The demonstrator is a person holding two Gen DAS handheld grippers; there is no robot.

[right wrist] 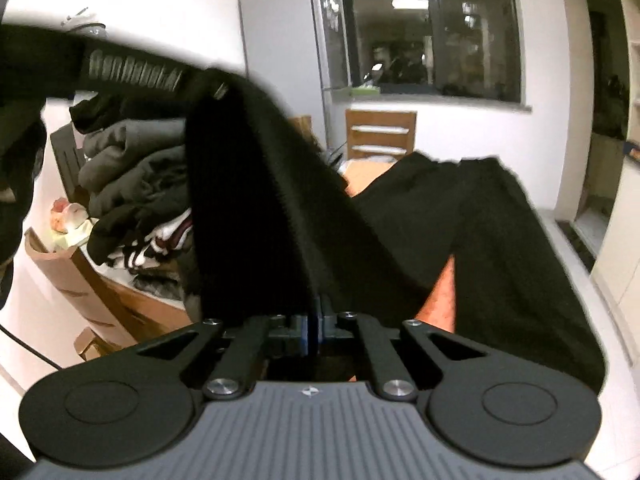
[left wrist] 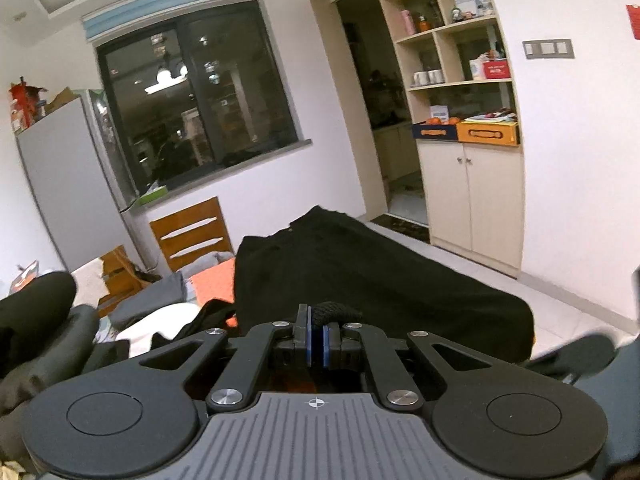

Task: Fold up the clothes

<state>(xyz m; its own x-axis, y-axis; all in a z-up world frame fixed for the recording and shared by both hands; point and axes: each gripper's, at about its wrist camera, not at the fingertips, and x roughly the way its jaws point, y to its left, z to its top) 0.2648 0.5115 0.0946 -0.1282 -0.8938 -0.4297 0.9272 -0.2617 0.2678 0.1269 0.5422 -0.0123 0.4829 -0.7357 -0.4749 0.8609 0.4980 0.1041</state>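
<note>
two views. left wrist: the left gripper (left wrist: 319,326) is clenched on a rolled edge of the black garment (left wrist: 376,280), which spreads ahead over the orange surface (left wrist: 212,282). right wrist: the right gripper (right wrist: 314,322) pinches a raised fold of the same garment (right wrist: 500,240).

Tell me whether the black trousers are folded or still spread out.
Spread, not folded: the black trousers lie with both legs stretched apart, while the right claw is shut on a lifted edge.
</note>
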